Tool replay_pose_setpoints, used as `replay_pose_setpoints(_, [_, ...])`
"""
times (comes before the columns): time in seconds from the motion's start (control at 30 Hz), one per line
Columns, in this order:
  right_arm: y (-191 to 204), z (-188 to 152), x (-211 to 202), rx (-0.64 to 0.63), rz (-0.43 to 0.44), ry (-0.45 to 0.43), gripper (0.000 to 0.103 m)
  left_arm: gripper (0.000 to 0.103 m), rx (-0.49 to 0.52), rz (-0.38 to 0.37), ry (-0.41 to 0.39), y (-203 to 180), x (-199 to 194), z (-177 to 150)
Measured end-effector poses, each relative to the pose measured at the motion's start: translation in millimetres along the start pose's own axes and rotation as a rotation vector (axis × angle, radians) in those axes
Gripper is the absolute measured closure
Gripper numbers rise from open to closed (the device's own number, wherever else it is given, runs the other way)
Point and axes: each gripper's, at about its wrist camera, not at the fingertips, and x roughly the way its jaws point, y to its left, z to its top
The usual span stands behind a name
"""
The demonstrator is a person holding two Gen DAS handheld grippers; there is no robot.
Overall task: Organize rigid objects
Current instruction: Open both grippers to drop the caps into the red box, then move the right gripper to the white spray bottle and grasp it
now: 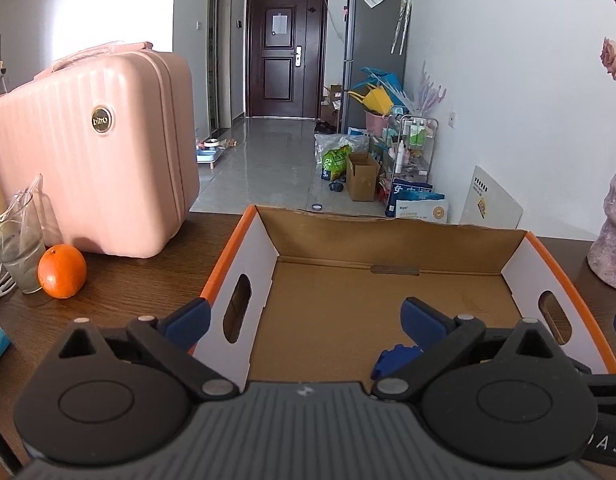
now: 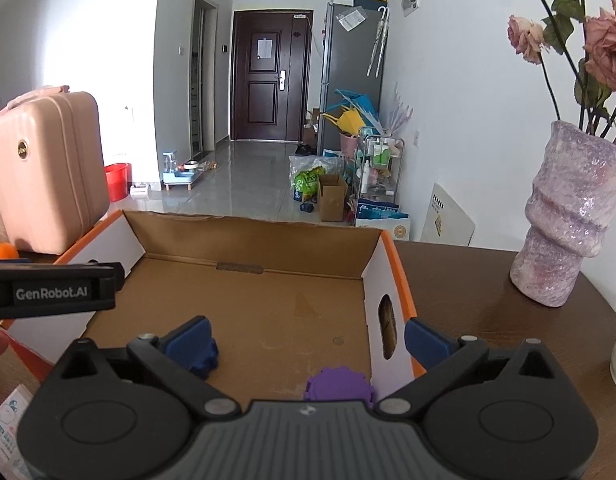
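An open cardboard box [image 1: 388, 240] with orange-and-white side walls sits on the dark wooden table; it also shows in the right wrist view [image 2: 252, 236]. A dark blue toothed block [image 2: 202, 360] and a purple toothed block [image 2: 340, 386] lie on the box floor near its front. The blue block also shows in the left wrist view [image 1: 396, 358], partly hidden by a finger. My left gripper [image 1: 304, 320] is open and empty, straddling the box's left wall. My right gripper [image 2: 308, 342] is open and empty, straddling the box's right wall above the purple block.
A pink hard case [image 1: 96, 152], an orange [image 1: 62, 271] and a glass [image 1: 18, 248] stand left of the box. A purple vase [image 2: 568, 220] with dried roses stands to the right. The table's far edge [image 2: 448, 244] lies just behind the box.
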Motion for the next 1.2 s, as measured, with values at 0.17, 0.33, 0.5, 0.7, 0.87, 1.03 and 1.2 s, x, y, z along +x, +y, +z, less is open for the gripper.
replay_pose_setpoints(0.17, [-1,3,-12,0.010,0.000,-0.017,0.000,0.000,-0.012,-0.007,-0.017,3,-11,3])
replay_pose_setpoints(0.33, [-4,4,-26,0.010,0.000,-0.041,0.000,0.000,-0.026,-0.024,-0.043,6,-30,4])
replay_pose_setpoints(0.5, [-5,0,-43,0.006,0.002,-0.059,0.000,0.000,-0.031,-0.033,-0.080,8,-55,1])
replay_pose_setpoints(0.7, [-4,-7,-66,-0.006,0.010,-0.084,0.000,0.000,-0.029,-0.047,-0.094,10,-81,-8])
replay_pose_setpoints(0.87, [-6,-16,-88,-0.009,0.021,-0.105,0.000,0.000,-0.021,-0.059,-0.112,16,-102,-17])
replay_pose_setpoints(1.03, [-6,-26,-108,-0.019,0.022,-0.121,0.000,0.000,-0.023,-0.068,-0.136,22,-123,-27])
replay_pose_setpoints(1.2, [-5,-36,-127,-0.030,0.021,-0.132,0.000,0.000,-0.015,-0.068,-0.132,26,-136,-38])
